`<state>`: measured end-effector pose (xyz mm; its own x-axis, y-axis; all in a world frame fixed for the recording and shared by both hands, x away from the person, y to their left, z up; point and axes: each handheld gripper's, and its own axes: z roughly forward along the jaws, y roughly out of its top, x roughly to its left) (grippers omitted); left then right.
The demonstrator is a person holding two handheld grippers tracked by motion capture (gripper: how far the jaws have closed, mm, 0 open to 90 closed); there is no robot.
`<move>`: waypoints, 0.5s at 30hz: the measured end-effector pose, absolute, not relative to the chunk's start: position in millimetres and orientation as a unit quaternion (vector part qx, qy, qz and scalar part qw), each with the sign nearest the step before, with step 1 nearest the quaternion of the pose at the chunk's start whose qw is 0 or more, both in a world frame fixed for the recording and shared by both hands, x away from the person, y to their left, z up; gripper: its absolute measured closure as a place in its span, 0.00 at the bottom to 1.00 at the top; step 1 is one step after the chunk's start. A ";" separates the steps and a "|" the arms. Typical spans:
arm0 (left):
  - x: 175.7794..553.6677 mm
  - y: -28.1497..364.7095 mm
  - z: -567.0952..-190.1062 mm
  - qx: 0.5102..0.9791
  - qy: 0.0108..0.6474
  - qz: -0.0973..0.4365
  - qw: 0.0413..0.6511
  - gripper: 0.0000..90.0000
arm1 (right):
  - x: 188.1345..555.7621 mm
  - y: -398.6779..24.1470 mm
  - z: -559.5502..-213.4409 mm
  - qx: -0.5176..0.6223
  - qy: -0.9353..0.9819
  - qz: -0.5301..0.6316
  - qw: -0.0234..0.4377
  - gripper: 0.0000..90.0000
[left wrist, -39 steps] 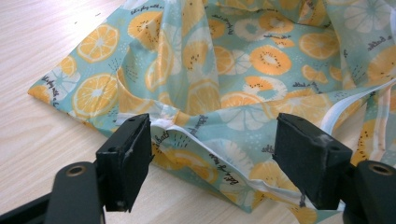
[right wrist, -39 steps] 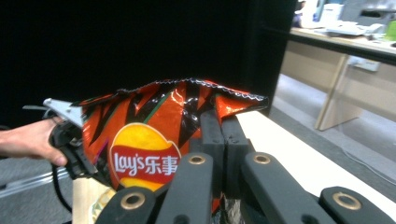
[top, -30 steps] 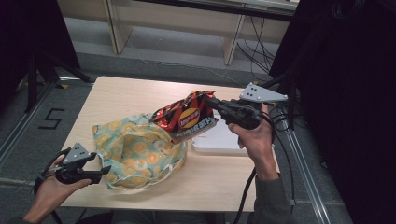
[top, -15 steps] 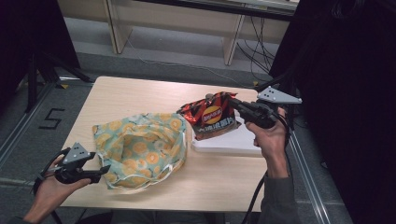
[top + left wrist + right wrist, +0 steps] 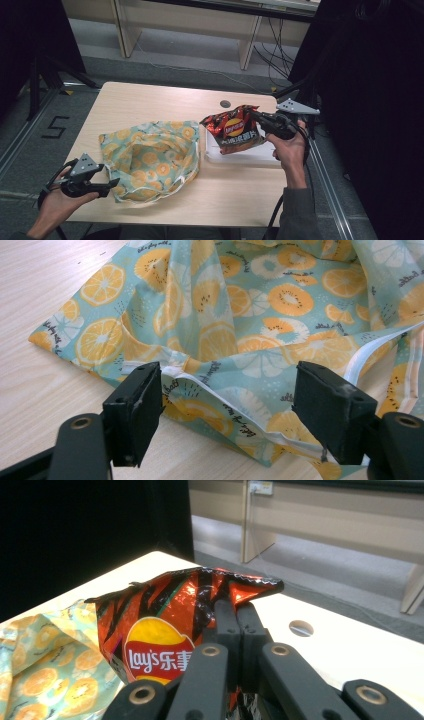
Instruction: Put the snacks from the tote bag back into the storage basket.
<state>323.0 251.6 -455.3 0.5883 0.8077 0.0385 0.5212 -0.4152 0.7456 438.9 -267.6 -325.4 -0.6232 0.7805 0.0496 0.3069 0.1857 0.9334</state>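
At right of centre in the high view the right tongs [image 5: 256,119] pinch the top edge of the crisp bag [image 5: 234,131] over the white tray [image 5: 240,155], while the left tongs [image 5: 112,185], lower left, stand open at the fruit-print bag [image 5: 150,160] on the table [image 5: 150,100].

A light wooden table [image 5: 150,102] with a small round hole [image 5: 225,104] near its far edge stands on grey floor, where a "5" [image 5: 55,127] is marked at left; a white tray [image 5: 260,156] sits at the table's right side, pale cabinets [image 5: 200,25] beyond
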 end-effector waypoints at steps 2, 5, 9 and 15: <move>323.1 253.1 -454.8 0.822 0.402 0.201 0.350 0.30 | 440.9 -264.4 -328.3 0.370 0.739 0.518 0.219 1.00; 323.3 253.5 -454.0 0.823 0.399 0.206 0.346 0.30 | 443.5 -261.0 -333.1 0.370 0.743 0.514 0.217 1.00; 323.5 252.2 -455.2 0.822 0.400 0.205 0.351 0.30 | 445.5 -259.4 -339.2 0.394 0.740 0.506 0.204 1.00; 324.0 251.8 -455.8 0.822 0.399 0.205 0.350 0.30 | 451.8 -267.0 -347.7 0.423 0.728 0.498 0.208 1.00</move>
<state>324.0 251.8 -455.8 0.5967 0.8004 0.0575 0.5128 -0.4354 0.7399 451.8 -267.0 -347.7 -0.5561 0.8225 0.1193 0.4086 0.1456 0.9010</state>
